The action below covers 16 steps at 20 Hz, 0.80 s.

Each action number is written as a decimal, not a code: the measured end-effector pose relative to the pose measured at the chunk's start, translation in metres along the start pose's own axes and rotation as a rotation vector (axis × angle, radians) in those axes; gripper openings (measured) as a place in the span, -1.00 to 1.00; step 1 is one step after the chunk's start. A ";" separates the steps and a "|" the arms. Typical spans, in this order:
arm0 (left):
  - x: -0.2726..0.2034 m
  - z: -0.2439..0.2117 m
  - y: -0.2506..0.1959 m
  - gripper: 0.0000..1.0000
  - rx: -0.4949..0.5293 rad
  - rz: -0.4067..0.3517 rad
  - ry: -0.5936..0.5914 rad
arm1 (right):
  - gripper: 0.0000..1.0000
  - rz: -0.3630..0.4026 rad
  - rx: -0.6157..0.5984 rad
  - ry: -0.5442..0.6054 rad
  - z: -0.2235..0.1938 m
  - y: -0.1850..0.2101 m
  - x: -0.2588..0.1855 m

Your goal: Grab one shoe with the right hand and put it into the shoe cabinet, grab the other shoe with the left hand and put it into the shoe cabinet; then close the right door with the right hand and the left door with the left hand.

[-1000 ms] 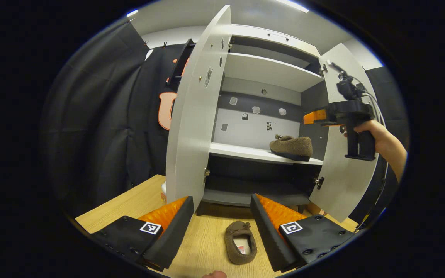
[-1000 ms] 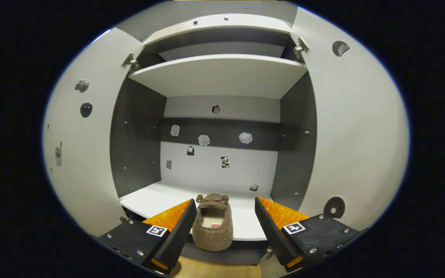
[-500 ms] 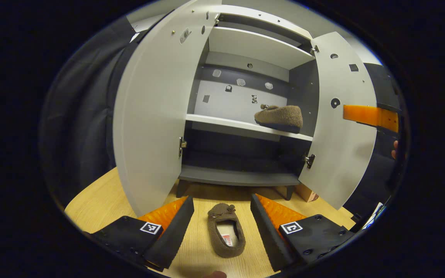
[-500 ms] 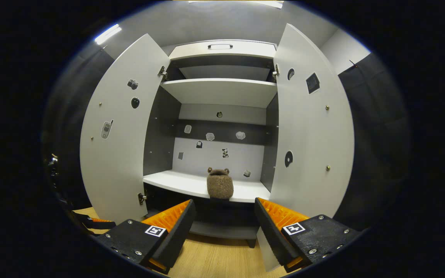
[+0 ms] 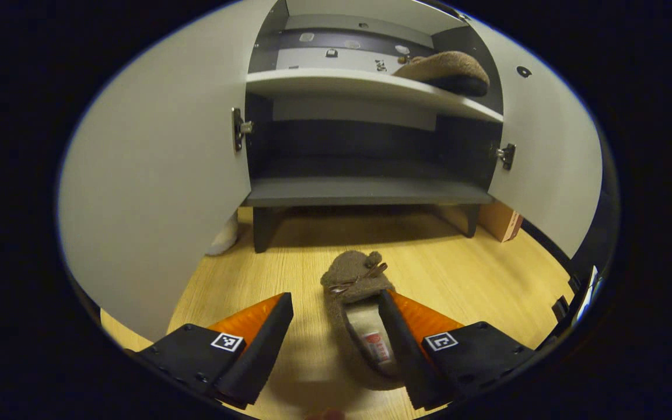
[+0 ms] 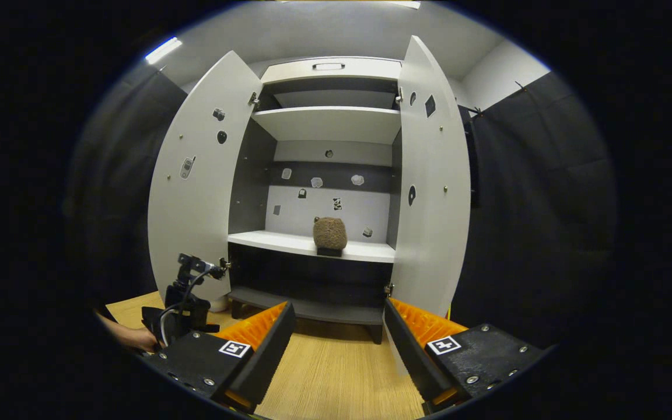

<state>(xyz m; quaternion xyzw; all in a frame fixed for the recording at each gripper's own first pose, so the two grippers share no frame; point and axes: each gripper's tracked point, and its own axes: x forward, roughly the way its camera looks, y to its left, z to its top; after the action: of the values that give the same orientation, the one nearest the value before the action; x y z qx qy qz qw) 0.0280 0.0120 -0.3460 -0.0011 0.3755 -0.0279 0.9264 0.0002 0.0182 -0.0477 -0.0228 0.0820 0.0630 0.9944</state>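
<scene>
Left gripper (image 5: pixel 336 315) low over the floor, fingers spread astride a brown slipper (image 5: pixel 356 303); right gripper (image 6: pixel 339 324) open, facing the cabinet (image 6: pixel 327 122).

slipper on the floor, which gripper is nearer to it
Left. The left gripper hangs open right over the slipper on the floor, fingers straddling it. The right gripper is held back, open, facing the cabinet.

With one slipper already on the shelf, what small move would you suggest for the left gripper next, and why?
Probably shift the left gripper slightly right and lower it: its jaws are open, but the floor slipper sits under the right-hand finger, not centred, while the other slipper rests on the shelf.
</scene>
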 end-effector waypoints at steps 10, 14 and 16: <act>0.040 -0.017 0.016 0.38 -0.071 0.037 0.066 | 0.88 -0.029 -0.023 0.015 -0.001 -0.013 -0.005; 0.027 -0.014 0.012 -0.70 -0.101 0.063 0.046 | 0.88 -0.004 -0.019 0.017 -0.003 -0.004 0.001; 0.006 -0.002 0.008 -0.70 -0.123 0.057 0.015 | 0.88 0.006 -0.018 0.011 -0.003 0.000 0.002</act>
<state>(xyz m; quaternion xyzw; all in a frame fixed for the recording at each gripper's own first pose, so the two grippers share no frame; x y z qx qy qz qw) 0.0310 0.0193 -0.3516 -0.0469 0.3834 0.0217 0.9221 0.0021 0.0180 -0.0515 -0.0319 0.0869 0.0664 0.9935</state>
